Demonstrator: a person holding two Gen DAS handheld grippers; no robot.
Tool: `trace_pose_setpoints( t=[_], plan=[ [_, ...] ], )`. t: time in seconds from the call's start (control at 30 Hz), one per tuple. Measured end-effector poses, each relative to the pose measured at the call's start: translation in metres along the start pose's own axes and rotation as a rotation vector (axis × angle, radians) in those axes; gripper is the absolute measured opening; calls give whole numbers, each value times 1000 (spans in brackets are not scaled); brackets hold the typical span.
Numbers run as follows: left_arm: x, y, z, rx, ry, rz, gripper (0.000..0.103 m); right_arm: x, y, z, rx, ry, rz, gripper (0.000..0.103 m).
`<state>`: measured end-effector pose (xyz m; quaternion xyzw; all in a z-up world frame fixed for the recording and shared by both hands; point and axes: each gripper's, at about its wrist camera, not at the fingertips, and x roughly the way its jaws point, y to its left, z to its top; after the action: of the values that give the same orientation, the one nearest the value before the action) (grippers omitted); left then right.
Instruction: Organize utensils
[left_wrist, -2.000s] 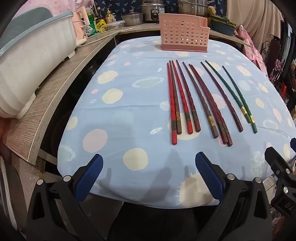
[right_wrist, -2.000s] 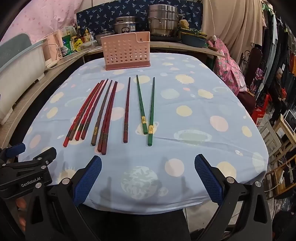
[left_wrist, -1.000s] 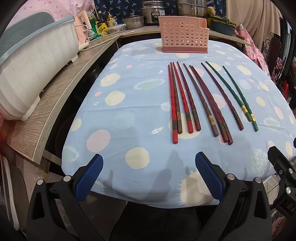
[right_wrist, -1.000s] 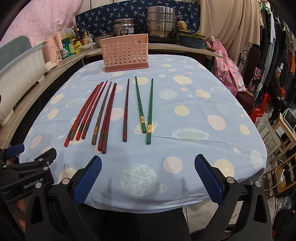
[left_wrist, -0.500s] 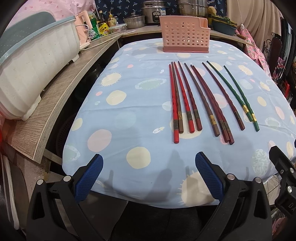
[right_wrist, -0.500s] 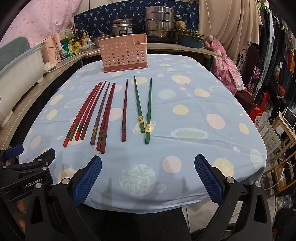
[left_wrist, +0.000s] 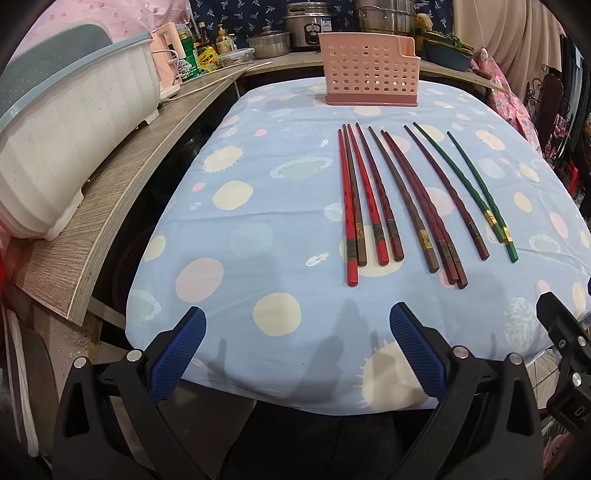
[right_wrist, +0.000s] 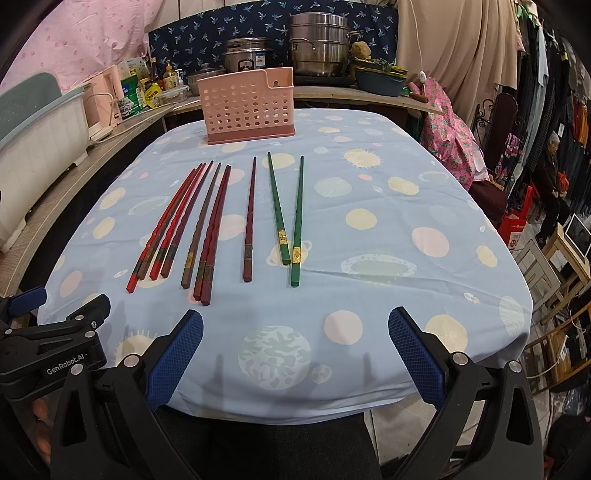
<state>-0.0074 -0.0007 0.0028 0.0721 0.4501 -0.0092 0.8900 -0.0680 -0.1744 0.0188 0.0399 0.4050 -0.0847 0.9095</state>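
Several chopsticks lie side by side on the blue spotted tablecloth (left_wrist: 240, 236): red ones (left_wrist: 348, 206) on the left, dark brown and maroon ones (left_wrist: 417, 206) in the middle, one maroon chopstick (right_wrist: 249, 218) lying alone, and a green pair (right_wrist: 291, 218) on the right. A pink perforated holder (left_wrist: 369, 75) (right_wrist: 248, 107) stands upright at the table's far end. My left gripper (left_wrist: 295, 334) is open over the near table edge, short of the red chopsticks. My right gripper (right_wrist: 295, 334) is open too, below the green pair. Neither holds anything.
A white dish rack (left_wrist: 70, 122) sits on a wooden counter (left_wrist: 122, 199) along the left. Pots (right_wrist: 317, 44), bottles (right_wrist: 147, 92) and bowls crowd the back counter. Clothes racks and a seated person (right_wrist: 552, 177) are on the right.
Both views have shifted only slightly; the chopsticks and holder have not moved. Both grippers stay open.
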Motion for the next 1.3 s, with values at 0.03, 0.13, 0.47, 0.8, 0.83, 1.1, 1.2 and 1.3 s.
trace_pose_setpoints(
  t=[0.03, 0.13, 0.47, 0.8, 0.83, 1.1, 1.2, 1.3],
  plan=[
    [0, 1, 0, 0, 0, 0, 95, -1, -3, -1, 4, -1, -1, 96],
    [1, 3, 1, 0, -1, 0, 95, -1, -4, -1, 4, -2, -2, 96],
    [1, 3, 0, 1, -1, 1, 95, -1, -3, -1, 3, -1, -1, 96],
    [2, 4, 0, -2, 0, 2, 95, -1, -3, -1, 3, -2, 0, 96],
    [0, 1, 0, -1, 0, 2, 95, 0, -2, -1, 3, -2, -1, 96],
    [-1, 1, 1, -1, -1, 4, 95, -1, -3, -1, 0, -1, 0, 96],
    [-1, 2, 1, -1, -2, 5, 95, -1, -3, -1, 1, -1, 1, 96],
    [-1, 1, 0, 0, -2, 5, 95, -1, -3, -1, 0, -1, 0, 96]
  ],
)
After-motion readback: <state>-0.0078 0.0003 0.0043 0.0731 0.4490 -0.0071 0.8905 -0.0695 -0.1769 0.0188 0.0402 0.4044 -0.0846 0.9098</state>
